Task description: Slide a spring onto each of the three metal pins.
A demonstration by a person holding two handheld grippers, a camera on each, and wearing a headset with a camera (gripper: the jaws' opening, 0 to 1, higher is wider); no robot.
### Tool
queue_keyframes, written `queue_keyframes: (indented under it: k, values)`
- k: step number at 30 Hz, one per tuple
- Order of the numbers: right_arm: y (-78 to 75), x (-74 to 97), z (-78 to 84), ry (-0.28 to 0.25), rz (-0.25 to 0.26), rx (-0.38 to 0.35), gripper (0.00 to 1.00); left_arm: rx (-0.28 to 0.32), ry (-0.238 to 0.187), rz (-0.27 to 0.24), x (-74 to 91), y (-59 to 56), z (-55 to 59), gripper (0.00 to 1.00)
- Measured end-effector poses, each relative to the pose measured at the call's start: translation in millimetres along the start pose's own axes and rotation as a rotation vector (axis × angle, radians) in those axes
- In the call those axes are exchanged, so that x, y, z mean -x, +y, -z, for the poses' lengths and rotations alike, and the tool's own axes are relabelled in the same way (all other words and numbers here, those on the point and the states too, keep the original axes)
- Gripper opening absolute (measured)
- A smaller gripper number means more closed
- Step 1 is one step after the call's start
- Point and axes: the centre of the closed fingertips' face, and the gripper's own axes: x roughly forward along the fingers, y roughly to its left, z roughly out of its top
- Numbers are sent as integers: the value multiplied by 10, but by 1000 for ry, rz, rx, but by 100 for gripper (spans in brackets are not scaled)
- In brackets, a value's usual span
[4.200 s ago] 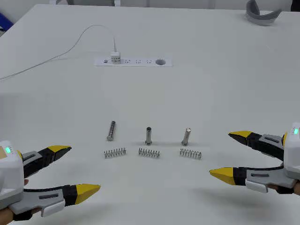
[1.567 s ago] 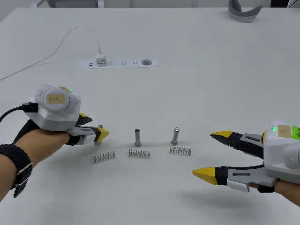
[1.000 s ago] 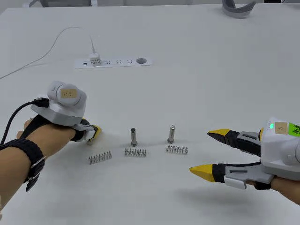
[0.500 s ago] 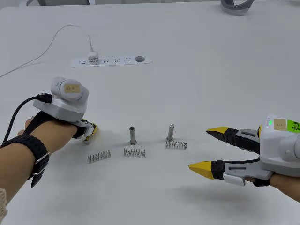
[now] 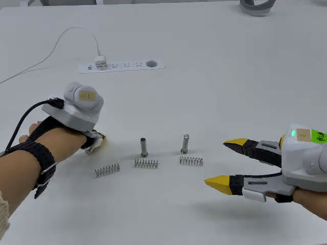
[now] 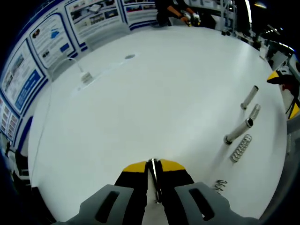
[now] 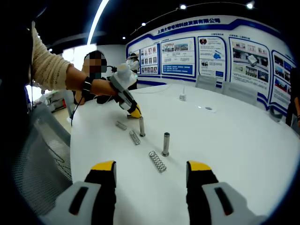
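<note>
White surface (image 5: 230, 92) runs bare to a power strip (image 5: 122, 65) at the far side, with a small row of parts set out near the person. On the left, the left claw (image 5: 98, 142) is pinched tight on the left pin (image 6: 154, 180), its yellow tips closed with the metal shaft between them. I'd say the pin is gripped that way to leave one end free for a spring, though I cannot tell whether it is clear of the surface. The left spring (image 5: 107, 170) lies flat nearby, apart from the claw. Next along, the middle pin (image 5: 144, 147) stands upright with the middle spring (image 5: 146, 163) lying just in front of it. The right pin (image 5: 185, 144) stands the same way behind the right spring (image 5: 191, 161). Each spring is laid by its own pin, and none is threaded on yet. Over on the right, the right claw (image 5: 217, 162) hangs with its jaws wide apart and nothing in them. It points towards the row, ready, I'd guess, to fetch a spring.
</note>
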Motion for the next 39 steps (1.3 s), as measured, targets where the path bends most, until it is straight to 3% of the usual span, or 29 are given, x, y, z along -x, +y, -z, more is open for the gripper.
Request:
queue_keyframes:
  k: [15, 19, 27, 39]
  values:
    - [10, 4, -20, -1, -4, 8, 61, 64, 19, -12, 10, 10, 26, 7]
    - [2, 15, -16, -2, 0, 6, 61, 108, -16, -4, 65, 15, -5, 7]
    - [40, 0, -43, -3, -3, 11, 61, 141, -60, 21, 227, 8, -61, 7]
    - [72, -6, -51, -1, -10, 20, 61, 164, -121, 26, 450, -48, -33, 7]
